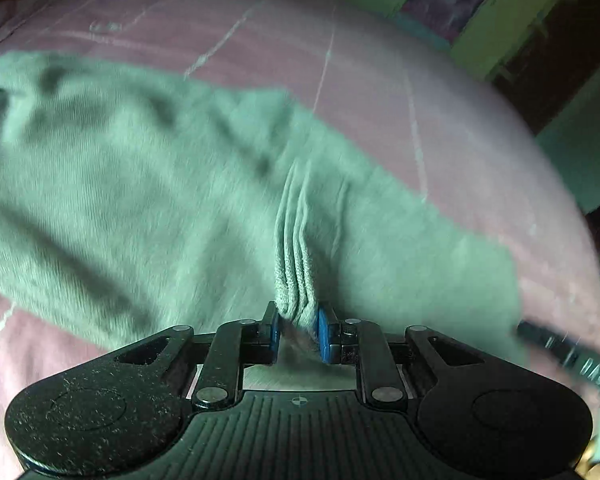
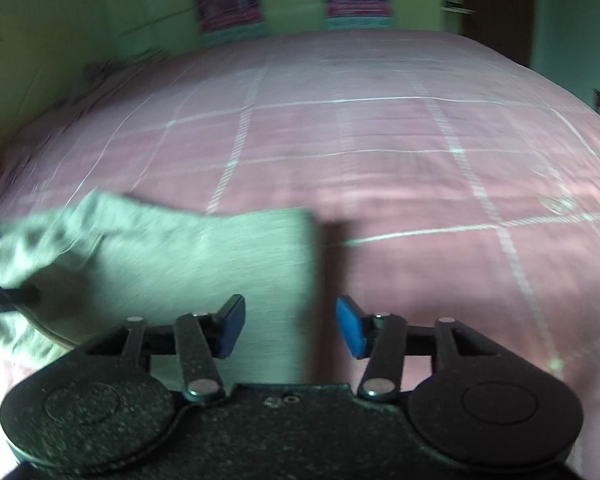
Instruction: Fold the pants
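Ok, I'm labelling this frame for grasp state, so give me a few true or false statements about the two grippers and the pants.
1. The left gripper is shut on a bunched fold of the green pants. True.
2. The right gripper is also clamped on the fabric. False: its blue fingers stand apart, and nothing is pinched between them.
3. The pants lie on a pink checked bedspread. True.
4. The pants are blue denim. False: they are a plain green cloth.
5. In the right wrist view a straight edge of the pants runs between the open fingers. True.
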Tool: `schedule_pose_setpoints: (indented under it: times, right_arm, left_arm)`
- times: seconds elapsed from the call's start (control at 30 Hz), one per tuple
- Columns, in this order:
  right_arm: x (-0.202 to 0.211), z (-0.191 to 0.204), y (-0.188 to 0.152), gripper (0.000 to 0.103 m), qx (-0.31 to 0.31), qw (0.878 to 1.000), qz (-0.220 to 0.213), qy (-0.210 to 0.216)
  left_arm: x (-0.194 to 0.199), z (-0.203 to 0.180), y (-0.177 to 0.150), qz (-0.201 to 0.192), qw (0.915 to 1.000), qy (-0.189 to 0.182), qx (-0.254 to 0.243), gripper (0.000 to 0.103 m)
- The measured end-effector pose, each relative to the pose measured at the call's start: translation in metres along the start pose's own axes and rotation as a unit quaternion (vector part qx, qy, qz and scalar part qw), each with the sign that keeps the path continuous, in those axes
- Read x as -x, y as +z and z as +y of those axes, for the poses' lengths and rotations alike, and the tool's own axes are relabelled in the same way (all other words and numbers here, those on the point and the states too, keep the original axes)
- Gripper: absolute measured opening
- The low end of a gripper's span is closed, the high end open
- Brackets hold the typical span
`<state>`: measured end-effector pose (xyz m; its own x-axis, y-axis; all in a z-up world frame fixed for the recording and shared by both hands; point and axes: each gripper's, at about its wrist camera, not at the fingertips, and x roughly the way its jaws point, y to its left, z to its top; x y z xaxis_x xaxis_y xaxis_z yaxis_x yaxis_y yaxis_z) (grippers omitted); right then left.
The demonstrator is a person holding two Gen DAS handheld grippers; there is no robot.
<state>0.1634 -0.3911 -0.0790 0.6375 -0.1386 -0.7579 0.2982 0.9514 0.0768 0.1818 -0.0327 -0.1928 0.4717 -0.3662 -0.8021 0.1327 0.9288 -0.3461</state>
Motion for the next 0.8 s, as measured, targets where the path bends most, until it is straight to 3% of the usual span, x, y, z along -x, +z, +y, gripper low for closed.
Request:
schedule_pose_setpoints:
  times: [0.13, 0.2, 0.27, 0.43, 0.6, 0.67, 0.73, 0.8]
  right_arm:
    - [-0.019, 0.028, -0.002, 0.046, 0.041, 0.999, 0.013, -0.004]
    - [-0.037, 0.037, -0.011, 0.048, 0.079, 0.995, 0.053, -0.018]
    - [-0.04, 0.041, -0.017, 0.048, 0.112, 0.992, 0.055, -0.018]
    - [-0.035, 0.035, 0.007, 0.048, 0.084, 0.996, 0.043, -0.009]
    - [-0.053, 0.044, 0.038, 0.051, 0.085, 0.996, 0.027, -0.027]
    - [-0.067, 0.042, 0.04, 0.067, 0.08, 0.996, 0.033, -0.035]
    - [-0.089, 0.041, 0.034, 0.073, 0.08, 0.994, 0.069, -0.038]
    - [-0.094, 0.045, 0.025, 0.077, 0.097, 0.993, 0.058, -0.045]
  left_arm:
    - [0.017, -0.011, -0.001, -0.024, 0.9994, 0.025, -0.009, 0.025]
    - [0.034, -0.022, 0.006, -0.056, 0.9973, 0.034, -0.034, 0.024]
    - [0.045, -0.034, 0.016, -0.082, 0.9939, 0.036, -0.063, 0.024]
    - [0.024, -0.061, 0.038, -0.062, 0.9932, 0.027, -0.095, 0.025]
    - [-0.02, -0.076, 0.041, -0.017, 0.9916, 0.061, -0.113, 0.025]
    - [-0.037, -0.074, 0.036, -0.002, 0.9902, 0.074, -0.118, 0.024]
    - [-0.039, -0.077, 0.029, -0.011, 0.9874, 0.081, -0.136, 0.024]
    - [-0.039, -0.081, 0.024, -0.015, 0.9839, 0.09, -0.154, 0.024]
